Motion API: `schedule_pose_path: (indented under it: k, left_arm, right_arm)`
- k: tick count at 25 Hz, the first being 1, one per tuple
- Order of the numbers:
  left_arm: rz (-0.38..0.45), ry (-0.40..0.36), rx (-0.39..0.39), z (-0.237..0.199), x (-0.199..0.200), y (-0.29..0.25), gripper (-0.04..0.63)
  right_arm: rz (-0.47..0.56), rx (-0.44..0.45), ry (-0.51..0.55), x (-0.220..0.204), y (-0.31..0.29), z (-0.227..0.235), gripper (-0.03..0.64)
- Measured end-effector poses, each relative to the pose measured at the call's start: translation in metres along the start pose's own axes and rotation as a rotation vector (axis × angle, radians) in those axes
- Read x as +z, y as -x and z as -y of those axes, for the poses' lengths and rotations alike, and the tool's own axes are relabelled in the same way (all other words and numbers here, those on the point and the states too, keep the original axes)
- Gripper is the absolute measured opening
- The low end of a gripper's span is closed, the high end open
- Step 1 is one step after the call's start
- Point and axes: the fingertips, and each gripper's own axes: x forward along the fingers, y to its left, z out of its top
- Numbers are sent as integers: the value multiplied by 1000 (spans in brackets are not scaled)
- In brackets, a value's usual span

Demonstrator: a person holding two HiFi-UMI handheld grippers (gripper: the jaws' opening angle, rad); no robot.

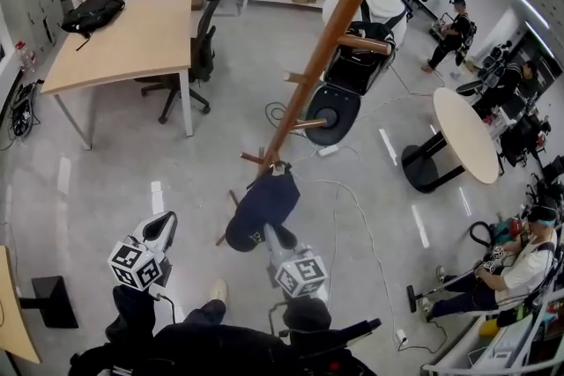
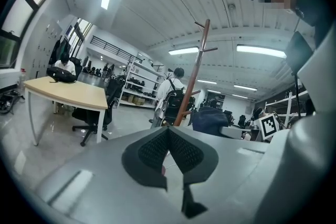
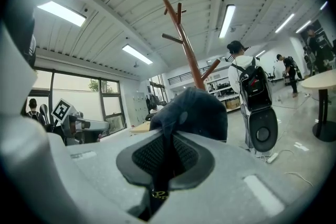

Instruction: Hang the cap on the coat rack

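Note:
A navy cap (image 1: 260, 209) hangs at the foot of the wooden coat rack (image 1: 328, 40), just below its lowest pegs (image 1: 254, 158). My right gripper (image 1: 276, 233) is shut on the cap's near edge. In the right gripper view the cap (image 3: 198, 110) bulges above the jaws, dark fabric is pinched between the pads (image 3: 189, 157), and the coat rack (image 3: 184, 42) rises behind. My left gripper (image 1: 164, 224) sits to the cap's left, apart from it. Its jaws (image 2: 168, 150) are shut with nothing in them, and that view shows the rack (image 2: 195, 73) and cap (image 2: 211, 118) ahead.
A wooden table (image 1: 132, 35) with an office chair (image 1: 201, 57) stands at the back left. A person with a black backpack (image 1: 366, 48) stands just behind the rack. A round table (image 1: 467, 136) and seated people are at the right. Cables (image 1: 357, 216) trail across the floor.

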Motion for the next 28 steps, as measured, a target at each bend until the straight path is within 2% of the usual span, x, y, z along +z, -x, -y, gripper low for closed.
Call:
schedule_pose_path:
  k: [28]
  left_arm:
    - [-70, 32, 11, -32, -22, -22, 3]
  right_arm:
    - [-98, -58, -102, -55, -38, 32, 12]
